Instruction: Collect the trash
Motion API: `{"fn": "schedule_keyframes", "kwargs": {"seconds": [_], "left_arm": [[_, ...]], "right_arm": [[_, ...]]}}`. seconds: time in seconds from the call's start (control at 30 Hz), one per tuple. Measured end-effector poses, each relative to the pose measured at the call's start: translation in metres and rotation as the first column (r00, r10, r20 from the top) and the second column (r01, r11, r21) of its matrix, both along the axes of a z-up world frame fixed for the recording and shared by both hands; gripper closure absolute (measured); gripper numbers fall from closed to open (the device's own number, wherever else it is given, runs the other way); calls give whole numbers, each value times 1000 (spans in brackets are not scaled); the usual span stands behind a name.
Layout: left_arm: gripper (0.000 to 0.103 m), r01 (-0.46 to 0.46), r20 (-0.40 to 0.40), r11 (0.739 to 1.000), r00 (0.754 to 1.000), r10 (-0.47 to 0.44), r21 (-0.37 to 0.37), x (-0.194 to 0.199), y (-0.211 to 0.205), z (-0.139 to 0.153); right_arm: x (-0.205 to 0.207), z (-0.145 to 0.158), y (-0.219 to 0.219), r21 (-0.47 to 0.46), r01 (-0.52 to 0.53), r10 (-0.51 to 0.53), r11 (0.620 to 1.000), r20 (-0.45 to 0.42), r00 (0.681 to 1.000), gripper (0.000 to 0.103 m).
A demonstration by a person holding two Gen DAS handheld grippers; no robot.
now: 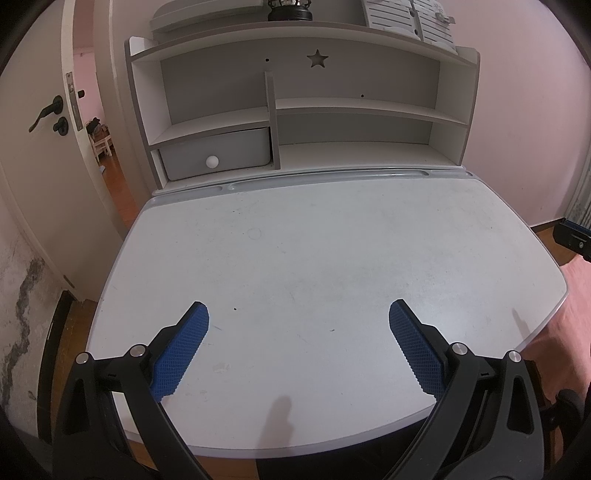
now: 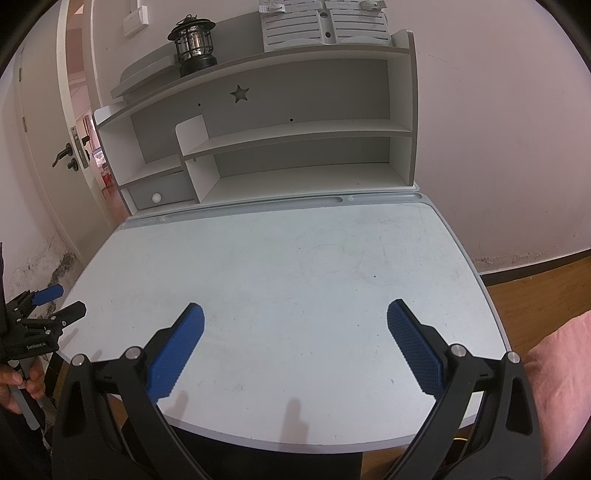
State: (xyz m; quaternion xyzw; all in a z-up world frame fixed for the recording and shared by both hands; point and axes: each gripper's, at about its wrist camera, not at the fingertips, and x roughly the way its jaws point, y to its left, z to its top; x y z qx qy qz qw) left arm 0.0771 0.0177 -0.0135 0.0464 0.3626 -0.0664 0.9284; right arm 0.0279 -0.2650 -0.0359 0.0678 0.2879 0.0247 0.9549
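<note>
Hidden/cut off: lantern point(image 2: 192, 44) whole in right wrist view, only its base shows in left wrist view; slatted white rack point(image 2: 325, 27) clipped by top edge; near rim of desk point(image 1: 295, 258) covered by both tool frames; right tongs seen from left wrist view only as a black block at the frame edge
Trash: none to be made out on desk or shelves in either view; tiny dark specks on desk top, too small to tell what they are
Left tongs point(image 1: 298, 314): jaws wide apart, nothing between, over near part of desk; seen also from right wrist view at desk's left corner, held in a hand point(image 2: 22, 380)
Right tongs point(image 2: 295, 314): jaws wide apart, nothing between, over near part of desk
Pads: blue, cross-hatched rubber look, on black arms w/ silver pivot pins
Desk top: pale grey-white, matte, scuffed, faint ring marks; rounded corners; grey pencil groove along far edge
Hutch point(image 1: 295, 110): white/grey boards, star cut-out point(image 1: 317, 58) in back panel, open shelves
Drawer point(image 1: 216, 151): grey, round white knob, lower left bay, shut
Surroundings: white door point(image 1: 48, 155) ajar at left w/ black lever handle; pink wall; wood floor; peeling plaster low on left wall; pink fabric at right edge, unclear what
</note>
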Motion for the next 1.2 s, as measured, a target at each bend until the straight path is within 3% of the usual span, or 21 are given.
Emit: {"fn": "schedule_keyframes", "kwargs": {"seconds": [1.2], "left_arm": [[8, -2, -4, 1000, 1000, 2, -4, -1, -3, 2]], "right_arm": [[0, -3, -9, -1, -6, 6, 1000, -4, 1000, 7]]}}
